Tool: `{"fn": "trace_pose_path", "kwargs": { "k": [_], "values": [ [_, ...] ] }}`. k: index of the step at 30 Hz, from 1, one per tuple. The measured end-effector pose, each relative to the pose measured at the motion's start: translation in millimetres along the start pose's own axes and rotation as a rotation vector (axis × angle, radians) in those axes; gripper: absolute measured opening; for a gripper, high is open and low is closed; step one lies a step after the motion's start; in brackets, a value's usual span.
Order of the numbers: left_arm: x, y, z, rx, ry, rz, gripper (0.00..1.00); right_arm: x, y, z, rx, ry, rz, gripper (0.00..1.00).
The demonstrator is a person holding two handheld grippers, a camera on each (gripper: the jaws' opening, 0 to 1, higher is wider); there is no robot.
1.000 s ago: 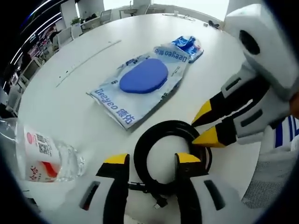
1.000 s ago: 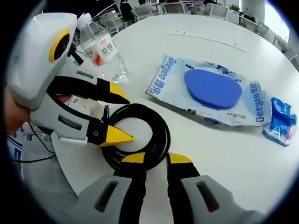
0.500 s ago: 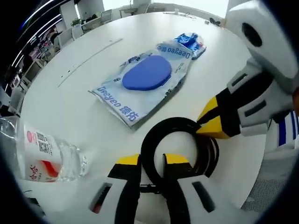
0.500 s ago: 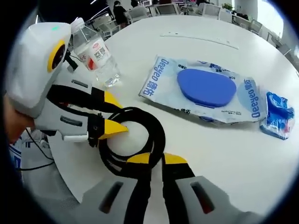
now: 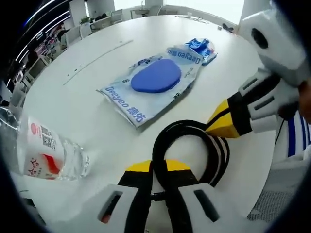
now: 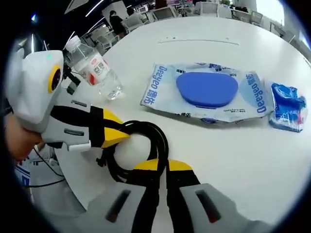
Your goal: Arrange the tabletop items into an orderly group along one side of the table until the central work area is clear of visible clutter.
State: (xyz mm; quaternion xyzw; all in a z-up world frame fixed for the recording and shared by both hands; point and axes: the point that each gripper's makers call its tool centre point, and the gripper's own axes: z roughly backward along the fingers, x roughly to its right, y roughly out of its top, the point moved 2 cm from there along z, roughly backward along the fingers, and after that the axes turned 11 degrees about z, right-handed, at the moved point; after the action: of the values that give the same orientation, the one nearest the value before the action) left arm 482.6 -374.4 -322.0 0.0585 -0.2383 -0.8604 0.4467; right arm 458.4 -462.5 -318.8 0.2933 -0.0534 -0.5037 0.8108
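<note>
A black coiled cable (image 5: 181, 126) lies near the table's edge, held from two sides. My left gripper (image 5: 159, 166) is shut on its near arc. My right gripper (image 5: 217, 127) comes in from the right and is shut on the far arc. In the right gripper view, my right gripper (image 6: 163, 165) pinches the cable (image 6: 163, 144) and the left gripper (image 6: 116, 135) pinches it from the left. Beyond lie a wet-wipes pack (image 5: 155, 80) with a blue lid and a small blue packet (image 5: 200, 46). A clear water bottle (image 5: 43, 155) lies on its side at the left.
The round white table (image 5: 73, 97) stretches away bare beyond the wipes pack (image 6: 206, 90), blue packet (image 6: 289, 107) and bottle (image 6: 95, 68). Its edge runs just under both grippers. Chairs and desks stand far behind. A hand holds the left gripper at the left of the right gripper view.
My left jaws, apart around the cable a second ago, have shut on it. The right jaws have also shut tight on the cable.
</note>
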Motion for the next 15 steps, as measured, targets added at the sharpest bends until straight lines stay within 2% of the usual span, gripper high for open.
{"fn": "trace_pose_path", "kwargs": {
  "k": [15],
  "values": [
    [16.9, 6.8, 28, 0.045, -0.035, 0.067, 0.04, -1, 5.6, 35, 0.044, 0.033, 0.019, 0.00]
  ]
}}
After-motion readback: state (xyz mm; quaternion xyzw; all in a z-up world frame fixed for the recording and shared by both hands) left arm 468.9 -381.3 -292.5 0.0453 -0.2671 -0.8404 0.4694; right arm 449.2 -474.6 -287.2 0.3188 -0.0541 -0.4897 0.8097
